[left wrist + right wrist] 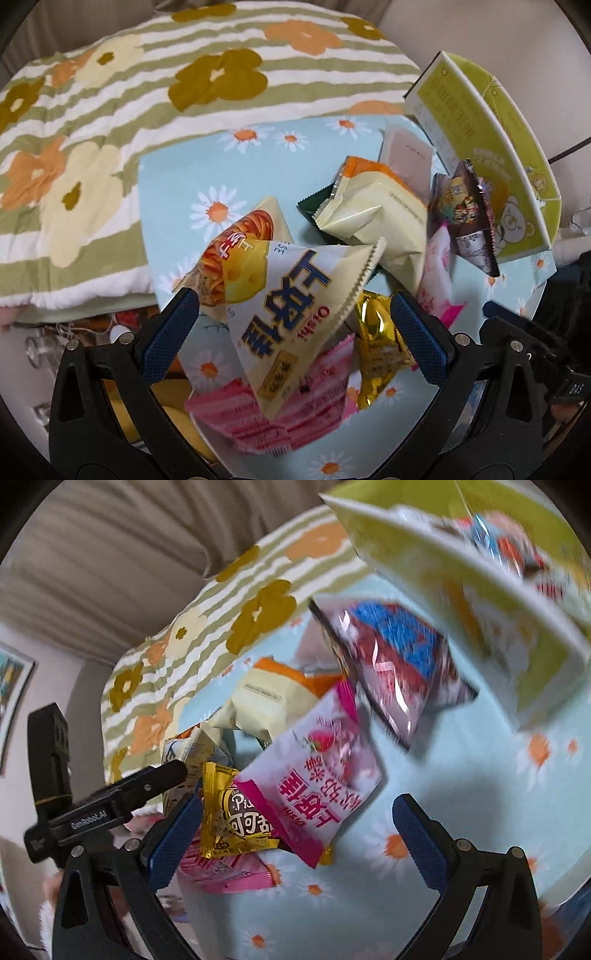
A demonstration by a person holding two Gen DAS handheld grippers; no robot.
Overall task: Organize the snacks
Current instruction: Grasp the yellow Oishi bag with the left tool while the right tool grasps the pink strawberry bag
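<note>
Snack packets lie heaped on a light blue daisy-print cloth [177, 173]. In the left wrist view my left gripper [293, 310] is open, its jaws either side of a cream cheese-snack packet [291, 314] that lies over a pink wafer packet [280, 413] and beside a gold packet [376, 343]. A pale cream packet [373, 221] and a dark packet [469, 218] lie further back by a green cardboard box [498, 147]. In the right wrist view my right gripper [295, 812] is open over a pink strawberry packet [317, 775] and a yellow cocoa packet [236, 819]. The green box [461, 590] is blurred at upper right.
A green striped flower-print blanket [147, 92] lies behind the cloth. The left gripper's black body [92, 805] shows at the left of the right wrist view. A beige curtain [110, 554] hangs behind. A red-and-blue packet [399, 664] lies by the box.
</note>
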